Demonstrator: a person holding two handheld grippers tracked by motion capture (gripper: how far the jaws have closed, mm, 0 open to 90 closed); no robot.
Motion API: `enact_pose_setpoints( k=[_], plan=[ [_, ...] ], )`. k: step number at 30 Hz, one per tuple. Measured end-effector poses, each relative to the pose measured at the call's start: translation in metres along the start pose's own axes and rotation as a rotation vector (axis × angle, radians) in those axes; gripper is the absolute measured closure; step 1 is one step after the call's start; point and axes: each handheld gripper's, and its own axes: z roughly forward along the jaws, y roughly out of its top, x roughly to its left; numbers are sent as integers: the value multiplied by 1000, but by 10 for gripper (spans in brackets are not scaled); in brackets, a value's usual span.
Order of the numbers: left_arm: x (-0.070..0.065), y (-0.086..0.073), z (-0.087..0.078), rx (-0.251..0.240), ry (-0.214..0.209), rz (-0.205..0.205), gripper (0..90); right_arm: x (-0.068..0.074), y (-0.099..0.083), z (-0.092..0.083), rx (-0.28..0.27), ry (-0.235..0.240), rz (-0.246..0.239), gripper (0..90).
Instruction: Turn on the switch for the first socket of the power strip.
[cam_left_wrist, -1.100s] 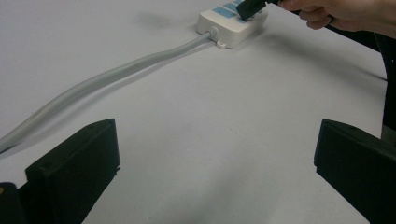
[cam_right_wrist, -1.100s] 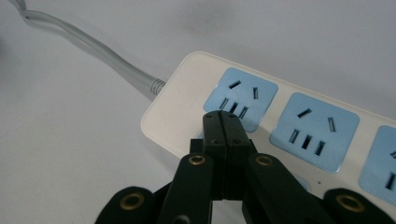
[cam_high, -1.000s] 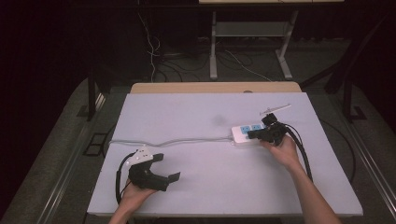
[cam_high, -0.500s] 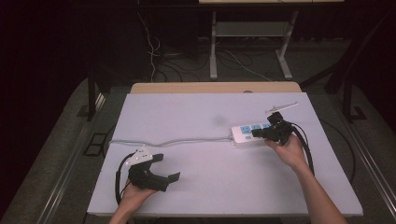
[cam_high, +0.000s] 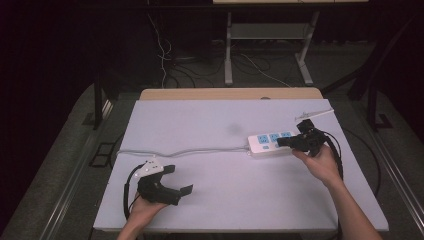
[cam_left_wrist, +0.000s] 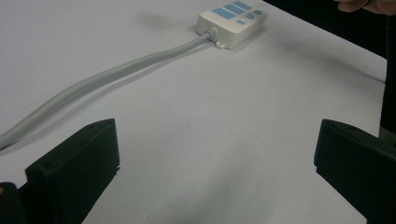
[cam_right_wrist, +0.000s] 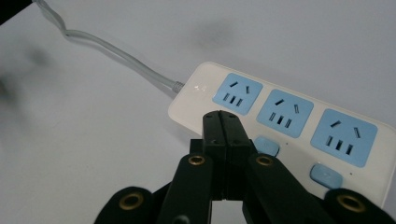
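On the white worktop (cam_high: 225, 200), the right gripper (cam_right_wrist: 223, 122), fingers pressed together, is hovering over the power strip (cam_right_wrist: 289, 116) near the right edge; the left gripper (cam_high: 172, 181) is resting spread near the front-left corner.

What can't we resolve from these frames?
- Third switch on the power strip: right gripper view, hidden behind the shut right claw.
- Whether that claw touches a switch: not settled.
- Cord's plug end: high view, runs off the table edge.
- Strip's far end: cut off, right gripper view.

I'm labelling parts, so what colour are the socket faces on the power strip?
Light blue, set in the white power strip; clearest in the right gripper view.
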Motion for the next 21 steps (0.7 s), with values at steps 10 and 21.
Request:
enact_pose_setpoints(
  k=[10,21],
  plan=[
    [0,0,-1,-3,3,-1,0,9,-6,-20,-29,8,1,846],
    [0,0,-1,-2,3,-2,0,18,-18,-38,-68,29,35,640]
  ],
)
